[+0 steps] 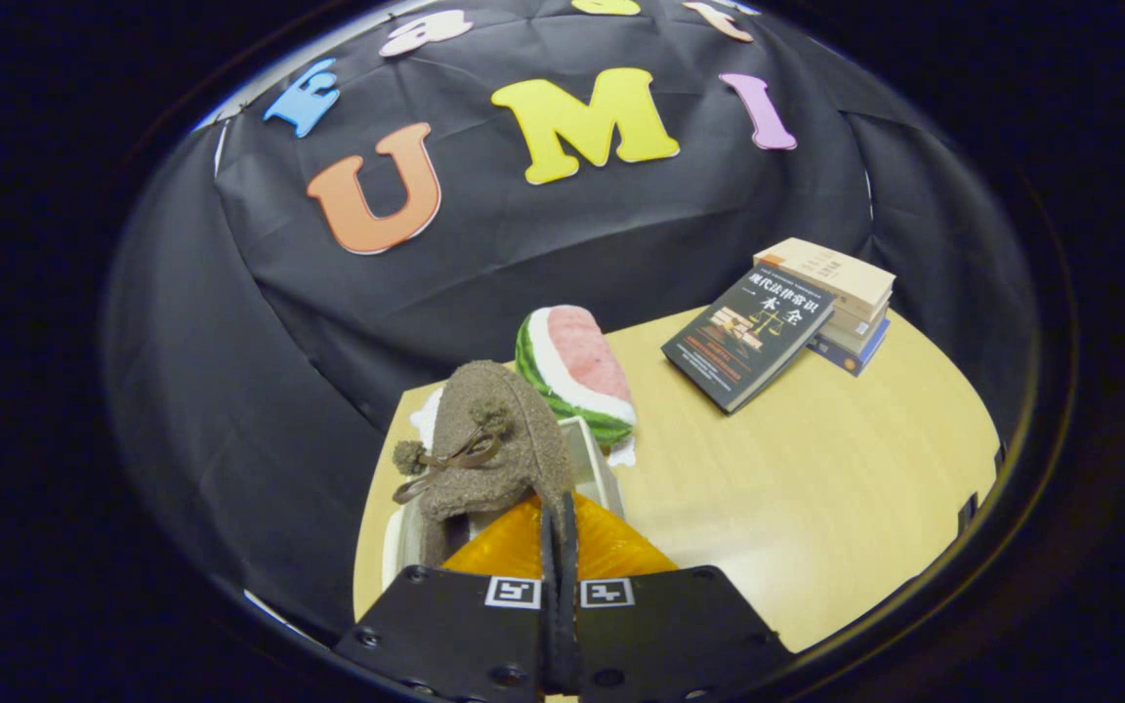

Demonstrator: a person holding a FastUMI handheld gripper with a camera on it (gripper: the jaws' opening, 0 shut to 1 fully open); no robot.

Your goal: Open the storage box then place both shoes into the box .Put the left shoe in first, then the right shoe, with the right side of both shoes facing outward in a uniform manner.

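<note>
Gripper view: jaws (pixel 559 547) are pinching the brown fuzzy shoe (pixel 494 444) by its rear edge, fingers nearly closed. Shoe is hanging w/ long axis running straight ahead, lower centre-left, over the white storage box (pixel 594 459) w/ orange lid (pixel 611 547).

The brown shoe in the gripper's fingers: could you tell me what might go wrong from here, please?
1. The gripper is shut on the brown shoe by a thin edge of it, so it may slip or swing.
2. The shoe hangs over the white storage box near its wall and could catch on the rim.
3. The watermelon toy sits right behind the box and might get bumped.
</note>
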